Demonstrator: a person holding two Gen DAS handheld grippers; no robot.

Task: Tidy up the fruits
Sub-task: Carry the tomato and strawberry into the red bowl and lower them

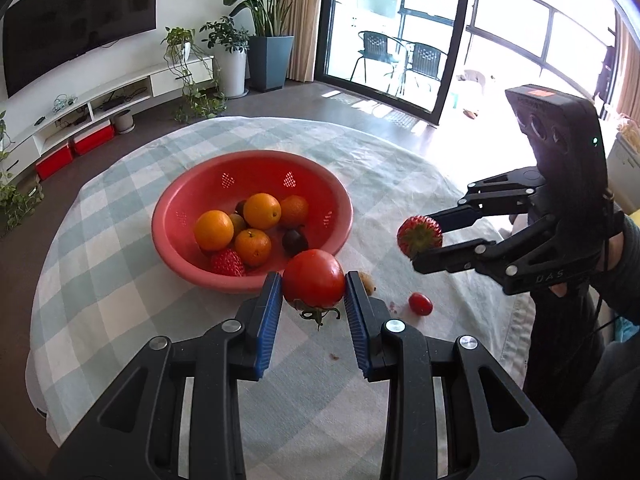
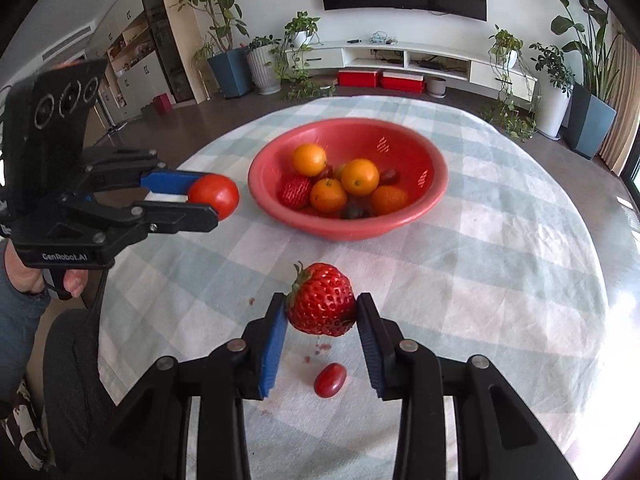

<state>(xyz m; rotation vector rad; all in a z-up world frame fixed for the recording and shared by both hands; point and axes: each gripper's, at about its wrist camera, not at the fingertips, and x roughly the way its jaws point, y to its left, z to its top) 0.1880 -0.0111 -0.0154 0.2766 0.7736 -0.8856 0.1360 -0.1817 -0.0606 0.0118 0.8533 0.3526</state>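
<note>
My left gripper (image 1: 314, 286) is shut on a red tomato (image 1: 313, 278) and holds it above the table, just in front of the red bowl (image 1: 172, 216); it also shows in the right wrist view (image 2: 208, 196). My right gripper (image 2: 322, 306) is shut on a strawberry (image 2: 322, 300) above the cloth, right of the bowl (image 2: 436, 168); it shows in the left wrist view (image 1: 420, 240). The bowl holds several oranges (image 1: 262, 211), a strawberry (image 1: 227, 263) and dark grapes (image 1: 295, 241). A cherry tomato (image 2: 330, 379) lies on the cloth under the right gripper.
The round table carries a blue-and-white checked cloth (image 1: 120, 280) with red juice spots (image 2: 322, 347). A small brownish fruit (image 1: 367, 282) lies behind the left gripper's right finger. A TV stand (image 2: 400, 56), potted plants and a balcony door (image 1: 400, 32) stand around the room.
</note>
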